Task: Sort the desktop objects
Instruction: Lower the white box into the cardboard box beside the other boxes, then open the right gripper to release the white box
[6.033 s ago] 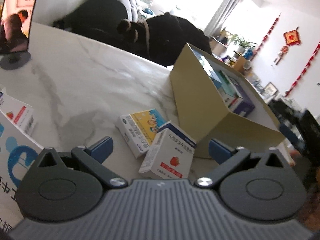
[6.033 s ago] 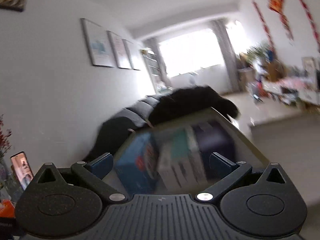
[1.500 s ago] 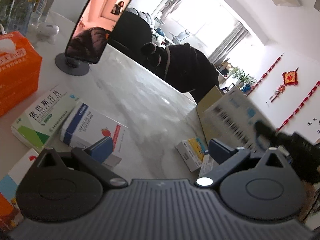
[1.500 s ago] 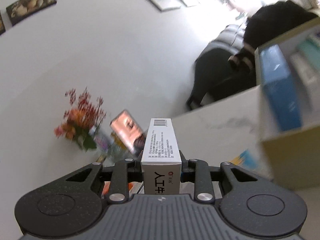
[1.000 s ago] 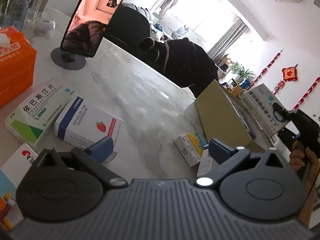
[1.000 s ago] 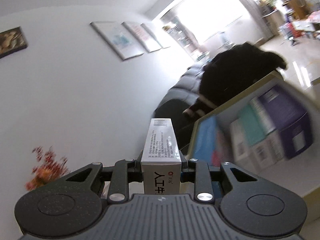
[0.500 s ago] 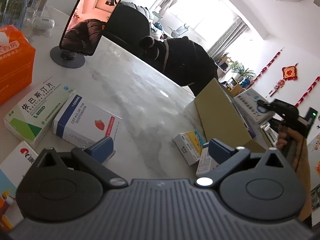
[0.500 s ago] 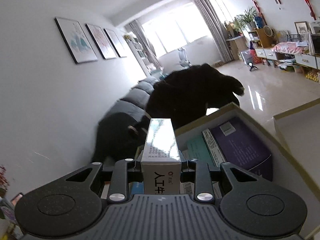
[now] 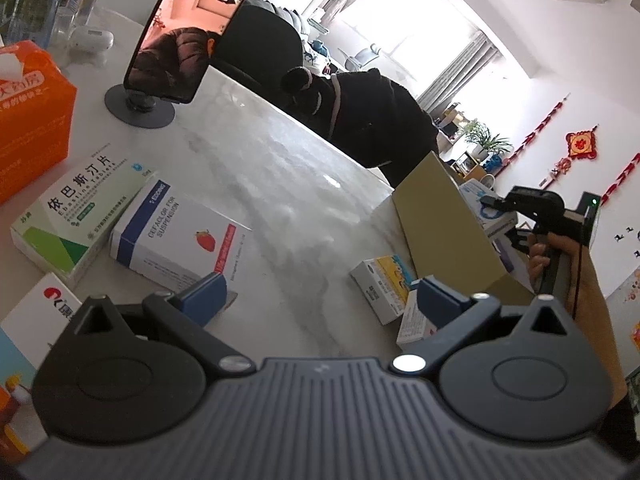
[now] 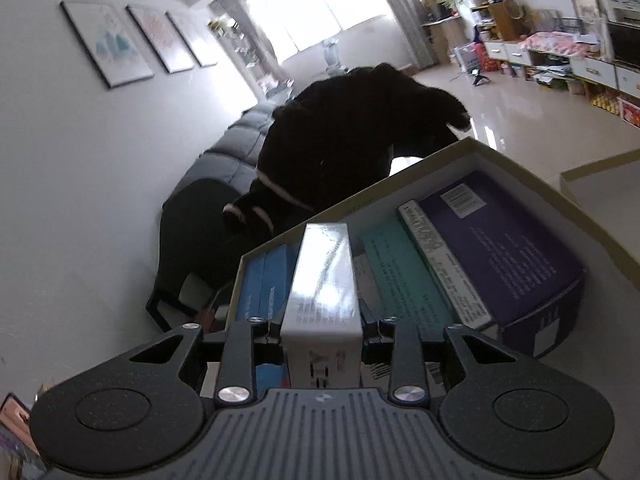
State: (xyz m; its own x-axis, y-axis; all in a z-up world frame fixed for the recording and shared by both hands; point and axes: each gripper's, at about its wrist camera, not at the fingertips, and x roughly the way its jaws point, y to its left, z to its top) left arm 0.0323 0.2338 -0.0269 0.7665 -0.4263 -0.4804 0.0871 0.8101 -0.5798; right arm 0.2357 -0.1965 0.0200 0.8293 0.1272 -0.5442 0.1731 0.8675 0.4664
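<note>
Left wrist view, left gripper (image 9: 316, 292): jaws spread wide above the marble table (image 9: 256, 168), nothing between the blue pads.
Left wrist view, left to sort: the strawberry-print box (image 9: 180, 236) and the green-and-white box (image 9: 72, 216) lie side by side on the table; a small yellow-and-blue box (image 9: 380, 280) and a white box (image 9: 414, 320) sit just beside the carton (image 9: 444, 224).
Left wrist view, clutter: an orange tissue box (image 9: 28, 116) and a phone on a stand (image 9: 192, 28) sit further back.
Left wrist view, right gripper (image 9: 490, 202): reaches over the carton's open top from the right.
Right wrist view, right gripper: jaws have just been opening; the white medicine box (image 10: 324, 300) sits between them, the pads close at its sides, no longer firmly pinched as far as I can judge.
Right wrist view, the box: long, narrow, glossy on top, with dark lettering on its near end; it stands on edge in the gap between the blue box (image 10: 264, 284) and the teal box (image 10: 404, 284).
Right wrist view, already sorted: blue, teal and a purple box (image 10: 508, 256) packed in the carton.
Progress: roughly half done; this box is being released, and at least four remain on the table.
</note>
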